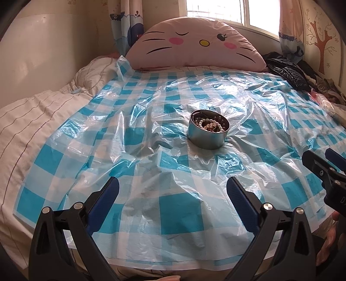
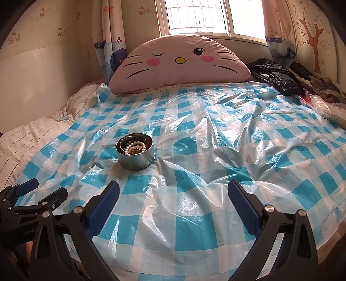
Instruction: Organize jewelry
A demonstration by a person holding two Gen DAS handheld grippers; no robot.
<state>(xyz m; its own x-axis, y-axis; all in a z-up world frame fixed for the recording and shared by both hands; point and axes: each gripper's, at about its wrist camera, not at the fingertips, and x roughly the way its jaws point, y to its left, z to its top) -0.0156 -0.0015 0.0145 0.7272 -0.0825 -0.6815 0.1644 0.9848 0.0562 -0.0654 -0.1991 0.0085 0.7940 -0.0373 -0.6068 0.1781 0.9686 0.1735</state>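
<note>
The round tin (image 1: 208, 131) of beaded jewelry (image 1: 210, 125) sits mid-sheet, far ahead of both wide-open, empty grippers: slightly right of the left gripper (image 1: 173, 190), well left of the right gripper (image 2: 173, 192).

Bright window (image 2: 201, 17) behind curtains (image 2: 108, 39); cat-face headboard (image 2: 179, 62); checked plastic sheet (image 2: 216, 151) covers bed.

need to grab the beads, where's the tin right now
The round tin sits mid-bed on the blue checked plastic sheet, ahead of both open grippers, nearer the left gripper.
</note>
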